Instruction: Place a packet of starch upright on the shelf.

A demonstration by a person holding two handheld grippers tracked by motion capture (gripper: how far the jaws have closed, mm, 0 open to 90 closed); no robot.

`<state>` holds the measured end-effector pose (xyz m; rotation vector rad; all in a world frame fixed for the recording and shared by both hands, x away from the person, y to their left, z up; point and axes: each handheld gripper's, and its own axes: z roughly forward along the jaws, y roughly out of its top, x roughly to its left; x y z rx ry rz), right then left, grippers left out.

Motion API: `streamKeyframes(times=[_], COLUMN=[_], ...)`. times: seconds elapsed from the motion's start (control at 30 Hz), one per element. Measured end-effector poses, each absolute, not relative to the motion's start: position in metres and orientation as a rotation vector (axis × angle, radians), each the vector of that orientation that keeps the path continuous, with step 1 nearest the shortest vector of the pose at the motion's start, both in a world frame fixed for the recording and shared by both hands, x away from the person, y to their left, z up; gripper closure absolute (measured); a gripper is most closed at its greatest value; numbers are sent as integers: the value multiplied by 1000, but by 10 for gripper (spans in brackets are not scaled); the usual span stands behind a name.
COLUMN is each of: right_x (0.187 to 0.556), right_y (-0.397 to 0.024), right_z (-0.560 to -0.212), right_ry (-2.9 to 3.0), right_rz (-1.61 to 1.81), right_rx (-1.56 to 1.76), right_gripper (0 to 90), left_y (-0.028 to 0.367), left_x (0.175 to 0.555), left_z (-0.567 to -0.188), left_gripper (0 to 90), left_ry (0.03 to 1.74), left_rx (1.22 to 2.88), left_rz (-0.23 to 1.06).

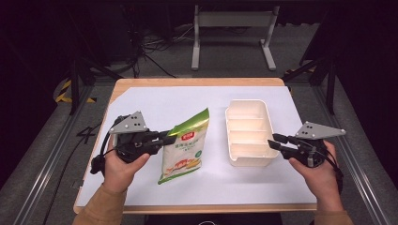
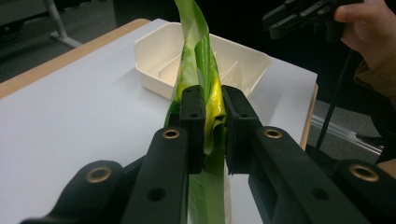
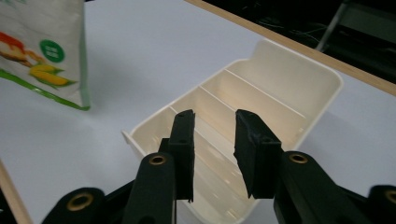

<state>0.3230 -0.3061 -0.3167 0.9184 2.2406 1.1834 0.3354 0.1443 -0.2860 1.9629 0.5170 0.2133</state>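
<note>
Green and white snack bag (image 1: 184, 149), left of the worktop's middle, nearer the front edge; top corner lifted, lower part lying on the white sheet (image 1: 155, 101). Pinched at its left edge by the left gripper (image 1: 162, 139), jaws clenched on the foil, clear in the left gripper view, where the bag (image 2: 204, 70) rises edge-on between the black pads and hides part of the tray (image 2: 156, 60) behind. Print on the bag too small to read; a red label and a picture of corn just made out.

Cream plastic tray (image 1: 248, 133) with cross dividers, right of the middle, well apart from the bag. Right gripper (image 1: 277, 141) at the tray's near right corner, jaws parted with nothing between; touching the rim or just above it, cannot tell. Same gap seen in the right gripper view (image 3: 214, 140), tray (image 3: 299, 84) beyond, its near end cut off by the jaws; bag (image 3: 44, 51) cropped at the top left.

Wooden rim of the worktop (image 1: 197, 81) along the far edge.
</note>
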Motion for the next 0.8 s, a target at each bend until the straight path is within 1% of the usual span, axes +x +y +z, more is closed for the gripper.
streamKeyframes(times=[0.17, 0.33, 0.47, 0.63, 0.73, 0.8], right_x=[318, 316, 316, 319, 321, 321], right_y=[-283, -266, -252, -237, -229, -227], right_z=[-314, -316, -319, -328, -333, -333], right_ry=[2285, 2324, 2352, 2389, 2412, 2414], right_rz=[1279, 1329, 1378, 1409, 1440, 1457], right_rx=[845, 796, 767, 711, 685, 685], right_gripper=[601, 575, 514, 490, 450, 440], left_y=[131, 117, 107, 96, 90, 88], left_x=[335, 334, 330, 326, 323, 322], left_z=[-283, -283, -282, -284, -286, -287], left_gripper=[808, 809, 809, 809, 809, 809], left_ry=[474, 435, 387, 317, 279, 272], left_rx=[1961, 1968, 1971, 1987, 2003, 2004], left_rz=[194, 176, 172, 152, 140, 138])
